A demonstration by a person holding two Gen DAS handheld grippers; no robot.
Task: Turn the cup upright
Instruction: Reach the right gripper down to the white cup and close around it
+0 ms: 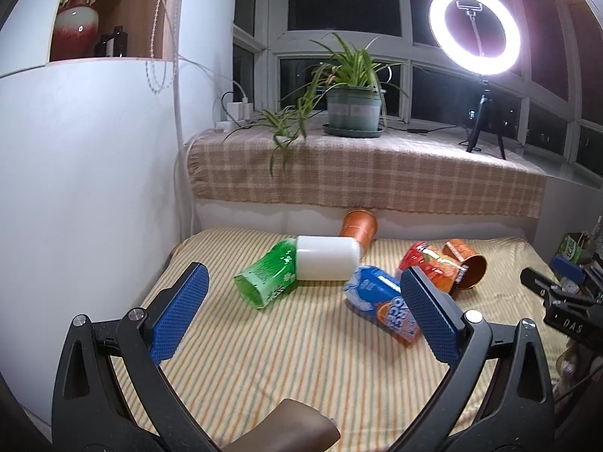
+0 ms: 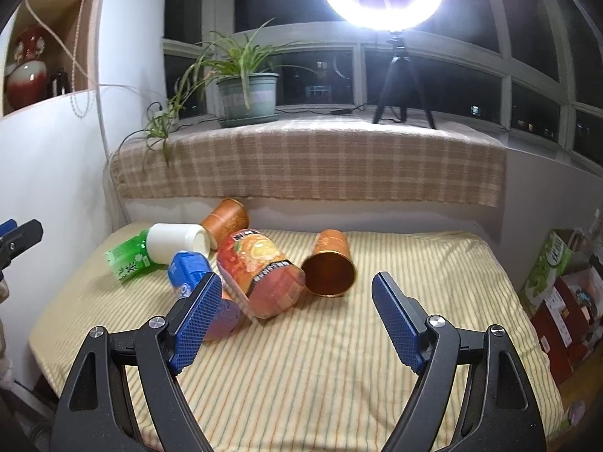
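Observation:
Several cups lie on their sides on the striped table (image 1: pixel 301 358): a green cup (image 1: pixel 265 277), a white cup (image 1: pixel 327 258), a blue cup (image 1: pixel 382 303), a red-orange cup (image 1: pixel 429 265) and two copper cups (image 1: pixel 358 228) (image 1: pixel 465 265). My left gripper (image 1: pixel 303 305) is open and empty, short of the cups. My right gripper (image 2: pixel 297 314) is open and empty, just before the red-orange cup (image 2: pixel 260 271) and a copper cup (image 2: pixel 329 263). The blue cup (image 2: pixel 190 267), the white cup (image 2: pixel 175 243) and the green cup (image 2: pixel 128 256) lie to the left.
A checked cloth covers the window ledge (image 1: pixel 369 173) behind the table, with a potted plant (image 1: pixel 352 107) and a ring light on a tripod (image 1: pixel 475 30). A white wall (image 1: pixel 86 169) stands at the left. Boxes (image 2: pixel 557 286) are stacked at the right.

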